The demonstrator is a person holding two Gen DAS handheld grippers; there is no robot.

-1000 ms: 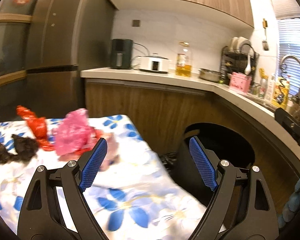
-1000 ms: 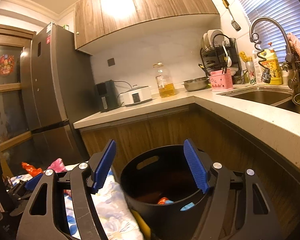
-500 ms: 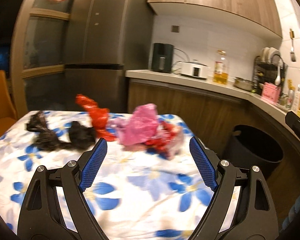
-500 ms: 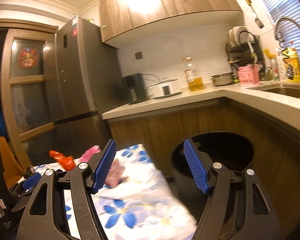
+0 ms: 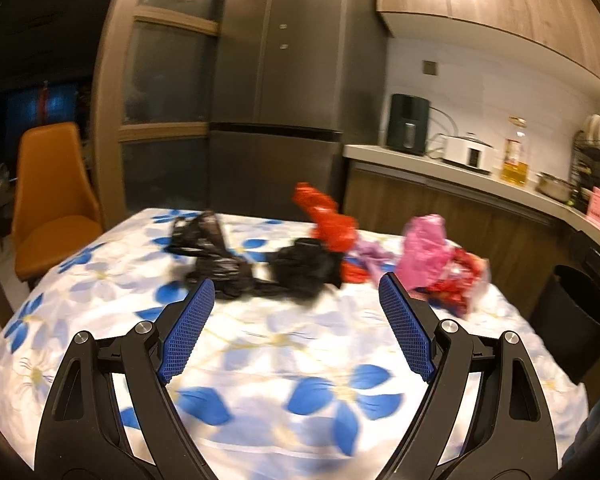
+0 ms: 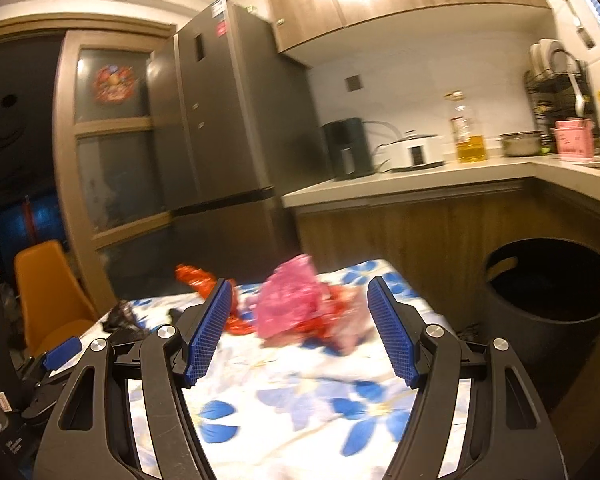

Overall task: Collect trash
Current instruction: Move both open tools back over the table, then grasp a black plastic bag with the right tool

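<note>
Blue-flowered white cloth is covering the tabletop, and all the trash is sitting along its far edge. Black crumpled bags are lying left of centre at that edge, a red wrapper is standing up just behind them, and a pink plastic bag is sitting toward the far right corner, touching a clear wrapper with red print beside it. Frames are motion-blurred, so finer detail on the wrappers is not readable.

Left hand-held gripper is hovering over the middle of the tabletop, jaws spread wide apart, nothing between them, pointing at the black bags. Right hand-held gripper is hovering over the right side of the tabletop, jaws also wide apart and holding nothing, with the pink plastic bag framed between its fingers but further off, not touching.

Black bin is standing on the floor off the tabletop's right edge, against the wooden cabinet front below the counter. An orange chair is sitting off the left edge. A grey fridge is standing behind the far edge.
</note>
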